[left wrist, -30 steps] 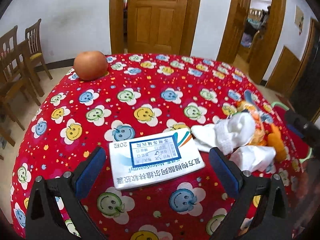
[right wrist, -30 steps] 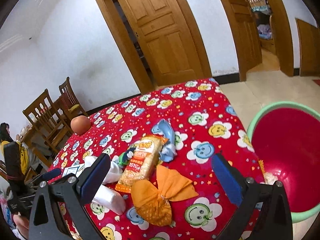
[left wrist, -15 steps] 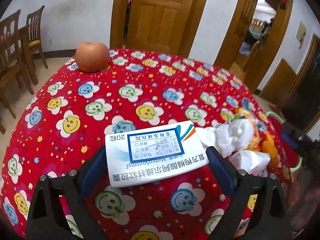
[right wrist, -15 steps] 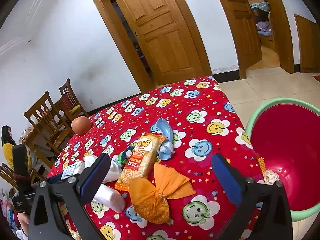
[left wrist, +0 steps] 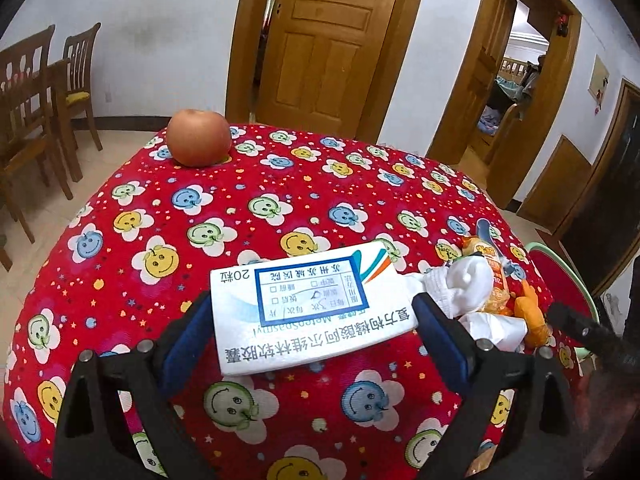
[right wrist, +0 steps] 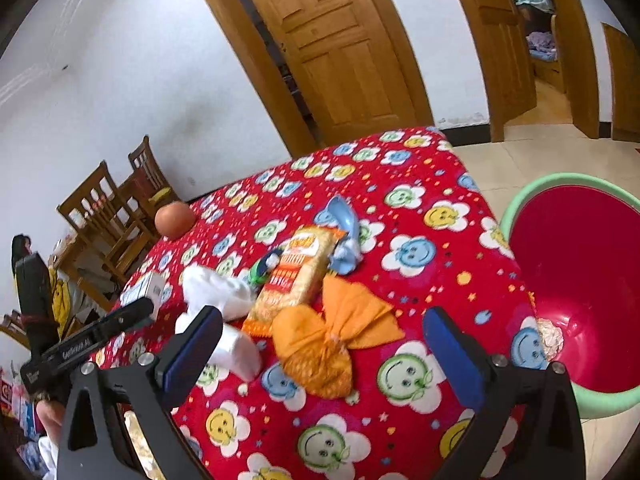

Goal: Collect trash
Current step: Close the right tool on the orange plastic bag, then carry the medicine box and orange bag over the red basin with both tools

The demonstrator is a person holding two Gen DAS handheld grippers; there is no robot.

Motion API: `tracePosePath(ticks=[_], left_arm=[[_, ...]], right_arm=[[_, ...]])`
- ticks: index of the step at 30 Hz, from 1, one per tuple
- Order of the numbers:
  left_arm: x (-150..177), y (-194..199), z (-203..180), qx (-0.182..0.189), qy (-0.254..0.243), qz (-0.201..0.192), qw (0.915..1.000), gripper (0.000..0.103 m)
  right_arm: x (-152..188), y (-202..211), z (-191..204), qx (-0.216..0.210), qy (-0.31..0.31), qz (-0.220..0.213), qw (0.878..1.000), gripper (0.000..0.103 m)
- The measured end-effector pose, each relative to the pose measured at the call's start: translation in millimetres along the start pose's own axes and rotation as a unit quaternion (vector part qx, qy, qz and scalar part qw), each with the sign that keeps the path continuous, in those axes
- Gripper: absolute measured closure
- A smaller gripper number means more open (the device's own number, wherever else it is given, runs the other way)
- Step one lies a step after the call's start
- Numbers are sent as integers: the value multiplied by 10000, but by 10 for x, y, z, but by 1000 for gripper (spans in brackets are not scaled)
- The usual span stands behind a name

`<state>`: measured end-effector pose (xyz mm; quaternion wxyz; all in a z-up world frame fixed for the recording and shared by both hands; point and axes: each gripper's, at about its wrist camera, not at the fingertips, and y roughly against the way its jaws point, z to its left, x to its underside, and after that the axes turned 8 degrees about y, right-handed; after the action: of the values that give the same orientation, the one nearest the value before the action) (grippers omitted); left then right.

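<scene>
A white medicine box (left wrist: 312, 312) with blue print sits between the pads of my left gripper (left wrist: 312, 310), which touch its two short ends just above the red smiley tablecloth (left wrist: 280, 184). From the right wrist the box (right wrist: 146, 290) shows at the table's left edge. My right gripper (right wrist: 322, 316) hangs open over an orange wrapper (right wrist: 332, 340). Around it lie a yellow snack packet (right wrist: 296, 276), white tissues (right wrist: 218, 292), a blue wrapper (right wrist: 344, 236) and a small green item (right wrist: 260, 270).
A red basin with a green rim (right wrist: 520, 200) stands off the table's right edge, a crumpled tissue (right wrist: 550, 334) inside. An apple (left wrist: 198, 138) rests at the far left corner. Wooden chairs (left wrist: 40, 92) stand left; wooden doors (left wrist: 328, 40) are behind.
My left gripper moved forward around the medicine box and its fingers closed in on the box's ends. The right gripper stayed open and barely shifted.
</scene>
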<state>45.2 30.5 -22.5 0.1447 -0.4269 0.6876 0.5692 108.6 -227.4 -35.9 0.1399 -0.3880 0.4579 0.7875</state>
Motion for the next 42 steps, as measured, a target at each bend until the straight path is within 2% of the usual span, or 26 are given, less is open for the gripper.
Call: tracePosePath(ticks=[2,4,11,14,16,25,31,38,42], left_arm=[[10,23,-26,-5,-49,-34,10000,7],[19,49,-48,1,-113,-101,9999,7],[37,79,-115,-3,-319,-205,9993,7],[34,69,-113,9,-333,-197,9993,7],[36,71,-116,14,-327,-190,9993,7],[50,65,-124,57,-374,-211,9991,7],[55,92,-133,93,-419,-292,9987,7],[74,142,-184,85,-556,-413,9976,7],[115,177,-301,-12,-847,-547,9949,7]], right_arm=[[8,-39,19,19,28,128,9999,1],[12,-83,11,17,10,238,9997,11],[25,-144,3,-158,-5,383,9991,29],[32,-149,-12,-309,-41,394,9987,40],[34,-157,-32,-285,-102,416,9987,51],[44,-139,-82,-383,-256,379,9982,63],[44,-118,-85,-434,-265,316,9982,68],[50,-63,-138,-528,-390,159,9977,70],[44,-29,-133,-547,-357,84,9978,70]])
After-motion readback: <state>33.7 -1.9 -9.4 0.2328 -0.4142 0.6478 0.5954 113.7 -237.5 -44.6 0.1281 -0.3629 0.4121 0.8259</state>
